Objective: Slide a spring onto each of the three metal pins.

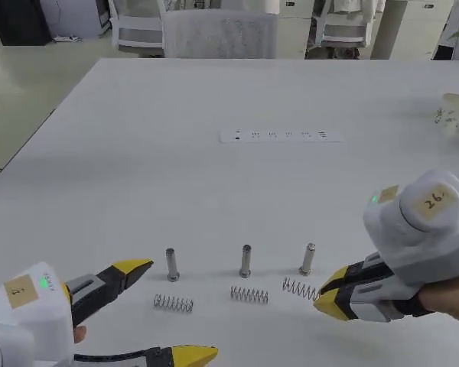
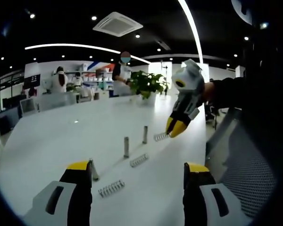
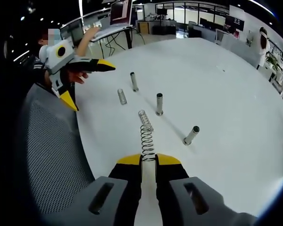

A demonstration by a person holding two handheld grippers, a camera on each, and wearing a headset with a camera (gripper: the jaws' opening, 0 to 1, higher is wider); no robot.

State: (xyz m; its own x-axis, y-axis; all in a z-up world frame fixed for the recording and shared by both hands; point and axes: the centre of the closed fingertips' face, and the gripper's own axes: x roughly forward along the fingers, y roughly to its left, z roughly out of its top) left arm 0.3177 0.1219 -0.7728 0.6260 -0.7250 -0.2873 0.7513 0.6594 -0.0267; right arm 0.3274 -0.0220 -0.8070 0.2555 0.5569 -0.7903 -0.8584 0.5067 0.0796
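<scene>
Right gripper [image 3: 148, 164] pinches one end of a light, bendy wire spring [image 3: 146, 136] by the tabletop's [image 1: 214, 191] front edge, likely to flex; left gripper [image 2: 137, 175] fingers spread.

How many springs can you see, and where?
3. The left spring lies in front of the left pin, the middle spring in front of the middle pin, the right spring before the right pin, its end held by the right gripper. None looks hidden.
</scene>
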